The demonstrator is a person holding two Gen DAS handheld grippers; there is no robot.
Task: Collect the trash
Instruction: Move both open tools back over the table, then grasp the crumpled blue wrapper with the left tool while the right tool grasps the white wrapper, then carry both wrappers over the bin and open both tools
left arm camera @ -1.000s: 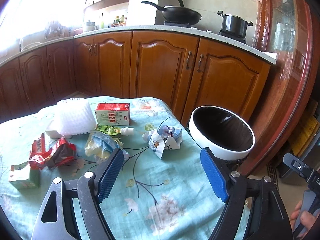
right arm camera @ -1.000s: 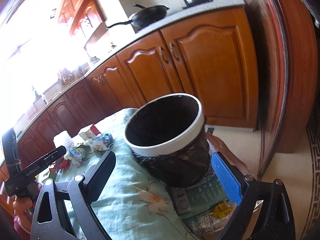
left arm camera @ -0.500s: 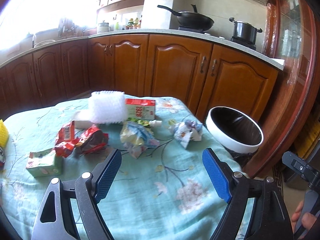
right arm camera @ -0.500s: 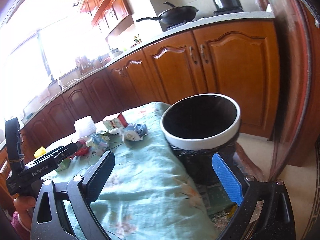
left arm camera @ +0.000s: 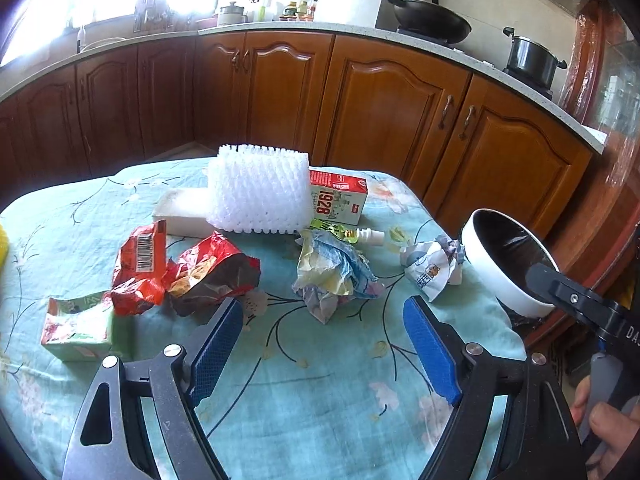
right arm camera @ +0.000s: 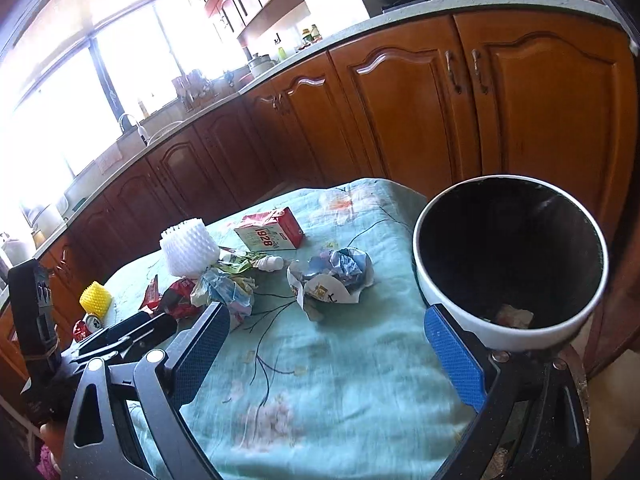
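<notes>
The left gripper (left arm camera: 322, 330) hangs above the near part of the table, covered with a green flowered tablecloth (left arm camera: 320, 408). Its two blue pads stand wide apart and nothing is between them, so it is released. The right gripper (right arm camera: 326, 344) is also released, with its pads far from each other and nothing held; it is above the right side of the table, just beside the trash bin (right arm camera: 508, 260).

The trash lies in a group on the far half of the cloth. In front of the left gripper there is a crumpled blue and yellow wrapper (left arm camera: 334, 276), and to the right of it a crumpled white paper with a cartoon print (left arm camera: 432, 270), near the table edge. To the left lies a torn red snack bag (left arm camera: 180, 272), touching a small green carton (left arm camera: 80, 328). Behind them stands a white foam net (left arm camera: 260, 192), with a white flat box (left arm camera: 182, 212) on its left and a red and white carton marked 1928 (left arm camera: 338, 200) on its right. A small white bottle (left arm camera: 366, 235) lies in front of this carton.

The trash bin has a white rim and a black liner; it stands off the right edge of the table, and something pale lies at its bottom
</notes>
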